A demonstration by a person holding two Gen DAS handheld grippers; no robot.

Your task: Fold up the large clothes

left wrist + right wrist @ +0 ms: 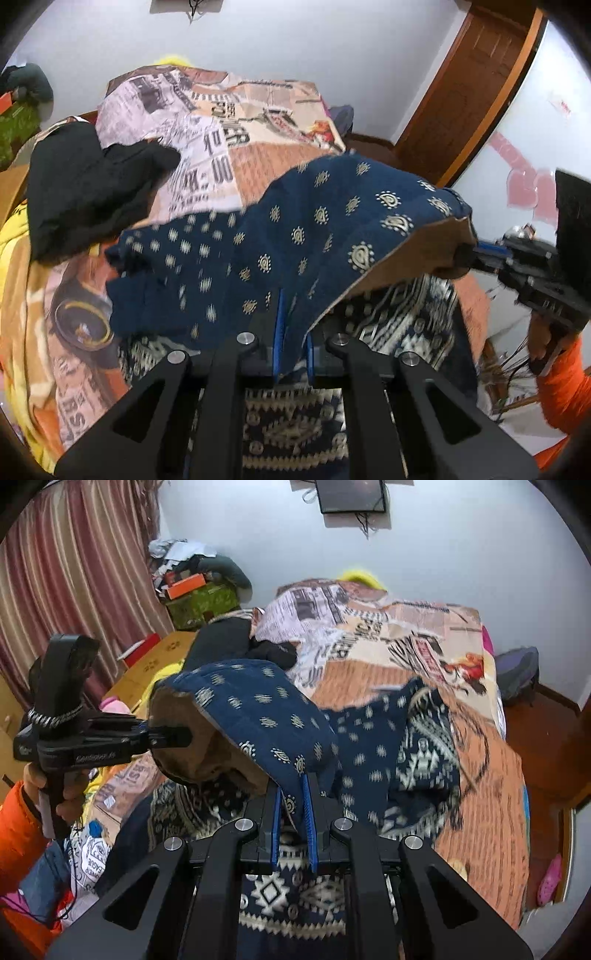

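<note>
Navy-blue cloth printed with small cream paisley motifs and lined in tan, a large garment (321, 236), hung lifted above the bed, stretched between both grippers, with its patterned lower part draped on the bedspread below. The left gripper (293, 350) had its blue-padded fingers (280, 332) closed almost together on a fold of the navy garment's edge at 6 o'clock of the left wrist view. In that view the right gripper (467, 256) entered from 3 o'clock, nipping the tan-lined hem, held by a hand (543, 347) in an orange sleeve (565, 391). From the right wrist view the right gripper's fingers (306, 812) likewise stood nearly shut, pinching the cloth at 6 o'clock, while the left gripper (184, 734) came in from 9 o'clock, its tips buried in the tan lining.

Beneath lay a bedspread (236, 155) printed like orange and white newspaper clippings. A black garment (88, 192) sat crumpled at 10 o'clock of the left view. Beyond, at 11 o'clock of the right view, hung a striped pink curtain (74, 576), and a dark screen (351, 496) was fixed on the white wall at 12 o'clock.
</note>
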